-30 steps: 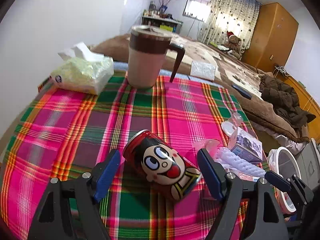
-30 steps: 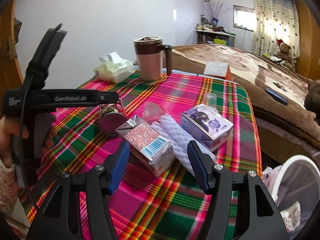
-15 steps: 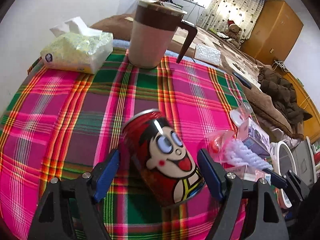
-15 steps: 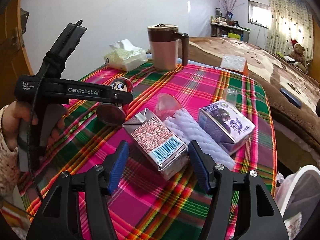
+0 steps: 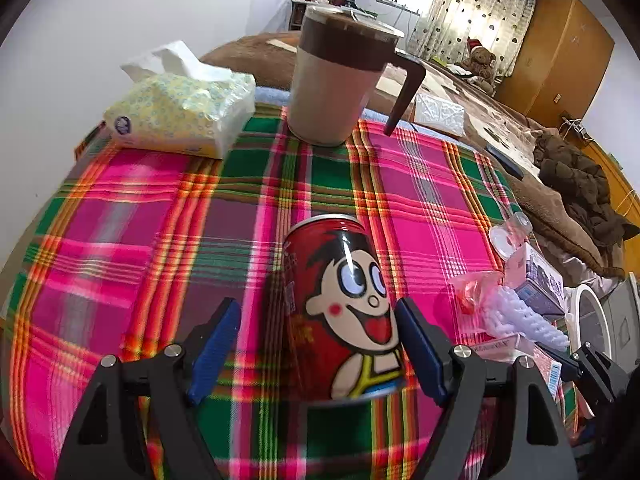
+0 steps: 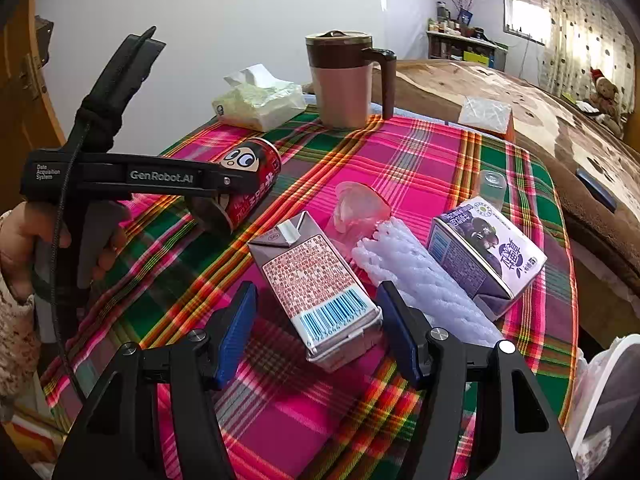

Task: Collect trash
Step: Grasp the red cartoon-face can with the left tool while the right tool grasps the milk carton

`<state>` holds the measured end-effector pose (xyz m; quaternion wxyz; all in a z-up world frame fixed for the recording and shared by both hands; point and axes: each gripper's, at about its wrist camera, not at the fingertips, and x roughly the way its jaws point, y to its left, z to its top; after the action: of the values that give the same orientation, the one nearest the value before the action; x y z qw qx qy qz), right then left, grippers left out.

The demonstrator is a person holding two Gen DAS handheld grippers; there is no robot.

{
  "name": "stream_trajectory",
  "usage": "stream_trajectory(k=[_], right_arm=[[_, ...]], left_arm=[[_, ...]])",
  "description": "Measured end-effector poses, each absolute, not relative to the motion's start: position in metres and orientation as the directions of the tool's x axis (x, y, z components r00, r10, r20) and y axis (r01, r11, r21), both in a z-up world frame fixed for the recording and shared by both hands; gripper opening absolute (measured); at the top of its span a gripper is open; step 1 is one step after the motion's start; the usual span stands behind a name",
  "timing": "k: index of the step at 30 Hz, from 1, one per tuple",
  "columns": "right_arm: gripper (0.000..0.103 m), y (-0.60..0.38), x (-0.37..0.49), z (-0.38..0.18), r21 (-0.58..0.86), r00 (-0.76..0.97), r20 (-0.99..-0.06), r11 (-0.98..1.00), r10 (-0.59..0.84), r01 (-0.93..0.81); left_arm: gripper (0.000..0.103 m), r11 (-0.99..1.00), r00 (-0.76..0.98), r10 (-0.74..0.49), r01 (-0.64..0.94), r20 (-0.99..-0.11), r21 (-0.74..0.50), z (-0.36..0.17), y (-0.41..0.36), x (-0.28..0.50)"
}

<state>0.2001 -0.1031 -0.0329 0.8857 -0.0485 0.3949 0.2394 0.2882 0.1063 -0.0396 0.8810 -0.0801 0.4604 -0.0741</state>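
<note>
On the tabletop [image 6: 420, 148], the can [image 5: 344, 304] lies between the fingers of my left gripper [image 5: 320, 348], and the carton [image 6: 316, 280] between those of my right gripper [image 6: 316, 332]. From the can, the mug [image 5: 336, 80] stands at twelve o'clock, the tissue pack [image 5: 180, 112] at eleven, and the foam sleeve [image 6: 420, 276] and second carton [image 6: 484, 252] at three.

The right black two-finger gripper [image 6: 316, 330] carries ribbed blue finger pads [image 6: 236, 332] and silver round screws [image 6: 197, 335] on angular black linkages. The left black two-finger gripper [image 5: 318, 346] is built alike; its body bears white "GenRobot.AI" lettering and a black cable. The bare-skinned left hand [image 6: 24, 244] emerges from a beige patterned sleeve [image 6: 14, 344] at 8 o'clock.
</note>
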Motion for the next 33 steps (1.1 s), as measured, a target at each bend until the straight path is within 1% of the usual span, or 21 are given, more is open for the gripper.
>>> stream_trajectory(k=[5, 6, 7, 8, 9, 10, 18, 22, 33], right_arm=[[0.063, -0.106, 0.202, -0.034, 0.108, 0.589, -0.72, 0.897, 0.368, -0.429], [0.059, -0.107, 0.203, -0.034, 0.116, 0.589, -0.718, 0.898, 0.372, -0.425], [0.056, -0.107, 0.204, -0.033, 0.123, 0.588, -0.717, 0.899, 0.373, -0.421], [0.048, -0.108, 0.203, -0.033, 0.122, 0.592, -0.716, 0.901, 0.37, -0.416], [0.044, -0.108, 0.203, -0.033, 0.122, 0.597, -0.712, 0.902, 0.369, -0.413], [0.043, -0.108, 0.203, -0.033, 0.127, 0.596, -0.71, 0.902, 0.373, -0.413], [0.035, -0.105, 0.199, -0.03, 0.125, 0.62, -0.69, 0.905, 0.373, -0.406], [0.035, -0.107, 0.198, -0.03, 0.136, 0.627, -0.683, 0.909, 0.375, -0.394], [0.035, -0.109, 0.187, -0.023, 0.149, 0.655, -0.66, 0.918, 0.369, -0.367]], left_arm=[[0.08, 0.977, 0.564, -0.199, 0.054, -0.802, -0.205, -0.043, 0.103, 0.294], [0.08, 0.975, 0.56, -0.208, 0.057, -0.802, -0.213, -0.045, 0.103, 0.295], [0.074, 0.973, 0.56, -0.218, 0.058, -0.8, -0.224, -0.045, 0.104, 0.295], [0.068, 0.972, 0.561, -0.221, 0.059, -0.798, -0.228, -0.045, 0.104, 0.295], [0.064, 0.972, 0.565, -0.22, 0.06, -0.795, -0.227, -0.045, 0.104, 0.295], [0.057, 0.971, 0.566, -0.224, 0.061, -0.793, -0.23, -0.044, 0.105, 0.295], [0.057, 0.971, 0.576, -0.23, 0.077, -0.785, -0.228, -0.043, 0.106, 0.284], [0.057, 0.973, 0.589, -0.219, 0.077, -0.778, -0.216, -0.04, 0.106, 0.272], [0.056, 0.97, 0.606, -0.227, 0.072, -0.762, -0.232, -0.035, 0.106, 0.242]])
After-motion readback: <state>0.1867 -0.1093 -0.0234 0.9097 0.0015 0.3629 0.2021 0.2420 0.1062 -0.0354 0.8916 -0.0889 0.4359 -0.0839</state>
